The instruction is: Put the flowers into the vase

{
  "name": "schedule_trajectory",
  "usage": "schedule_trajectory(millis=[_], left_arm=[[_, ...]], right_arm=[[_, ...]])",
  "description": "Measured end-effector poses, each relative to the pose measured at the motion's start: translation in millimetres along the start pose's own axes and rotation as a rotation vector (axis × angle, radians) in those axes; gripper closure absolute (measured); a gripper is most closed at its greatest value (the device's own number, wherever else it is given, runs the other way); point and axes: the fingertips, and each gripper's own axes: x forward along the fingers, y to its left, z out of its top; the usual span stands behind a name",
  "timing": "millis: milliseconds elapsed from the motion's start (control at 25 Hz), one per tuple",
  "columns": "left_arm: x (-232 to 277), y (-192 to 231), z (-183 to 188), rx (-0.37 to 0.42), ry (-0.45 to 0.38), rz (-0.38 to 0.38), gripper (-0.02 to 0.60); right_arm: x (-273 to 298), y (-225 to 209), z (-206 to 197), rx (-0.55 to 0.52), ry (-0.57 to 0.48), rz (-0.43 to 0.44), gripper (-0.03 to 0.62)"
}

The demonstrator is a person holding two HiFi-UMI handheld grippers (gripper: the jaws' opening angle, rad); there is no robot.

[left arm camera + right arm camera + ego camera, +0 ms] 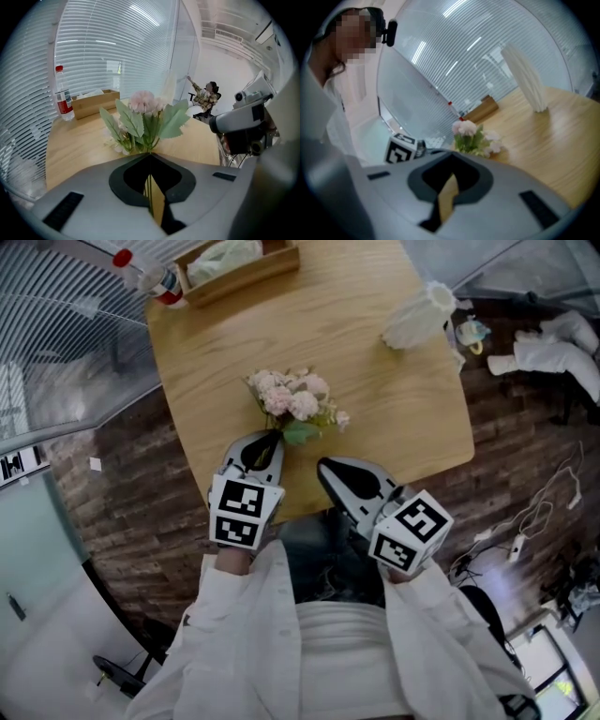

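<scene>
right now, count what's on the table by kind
flower bunch, stems pinched in the left tongs: 1
white vase: 1
wooden box: 1
water bottle: 1
total: 4

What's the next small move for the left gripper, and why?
Probably lift the left gripper a little: its jaws are closed on the stems of the flowers, the blooms lie on the table, and the vase stands well away, far right.
</scene>
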Motion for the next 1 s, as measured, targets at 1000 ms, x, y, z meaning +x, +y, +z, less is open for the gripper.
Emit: schedule_trajectory(millis=[1000], left_arm=[[-43.4,-68.5,177.4,0.074,-0.398,-0.206,0.568]], right_arm=[[-78.5,-1.7,111.6,-0.171,-0.276,-0.167,0.58]])
